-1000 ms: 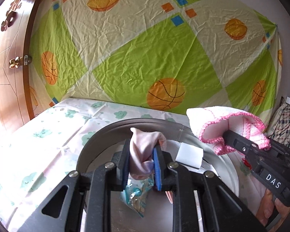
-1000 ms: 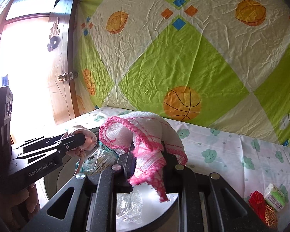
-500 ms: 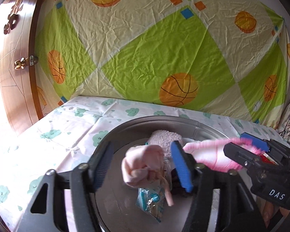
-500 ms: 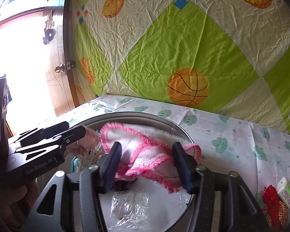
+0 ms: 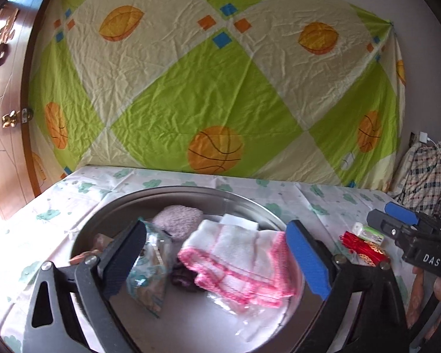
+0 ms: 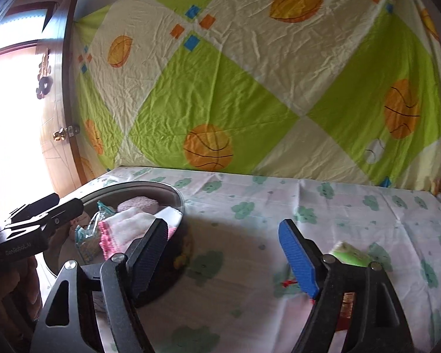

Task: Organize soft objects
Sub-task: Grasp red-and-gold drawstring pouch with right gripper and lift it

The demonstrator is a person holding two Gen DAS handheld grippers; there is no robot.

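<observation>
A round metal basin (image 5: 258,206) stands on the cloud-print tablecloth. In it lie a white towel with pink edging (image 5: 238,259), a fuzzy lilac cloth (image 5: 178,220), a pale pink cloth (image 5: 85,257), a dark item and a clear snack packet (image 5: 148,273). My left gripper (image 5: 217,261) is open and empty, just above the basin. My right gripper (image 6: 222,260) is open and empty over the tablecloth to the right of the basin (image 6: 179,203). It also shows in the left wrist view (image 5: 402,226). The towel shows in the right wrist view (image 6: 123,229).
A red tasselled item (image 5: 360,245) and a small green-and-white packet (image 5: 370,232) lie on the cloth right of the basin; the packet also shows by my right finger (image 6: 351,254). A bedsheet (image 5: 214,88) hangs behind. A wooden door (image 5: 3,103) is at left, a plaid bag (image 5: 426,173) at right.
Both grippers opened and let go. The pale pink cloth and the pink-edged towel dropped into the basin. My right gripper then swung right, away from the basin.
</observation>
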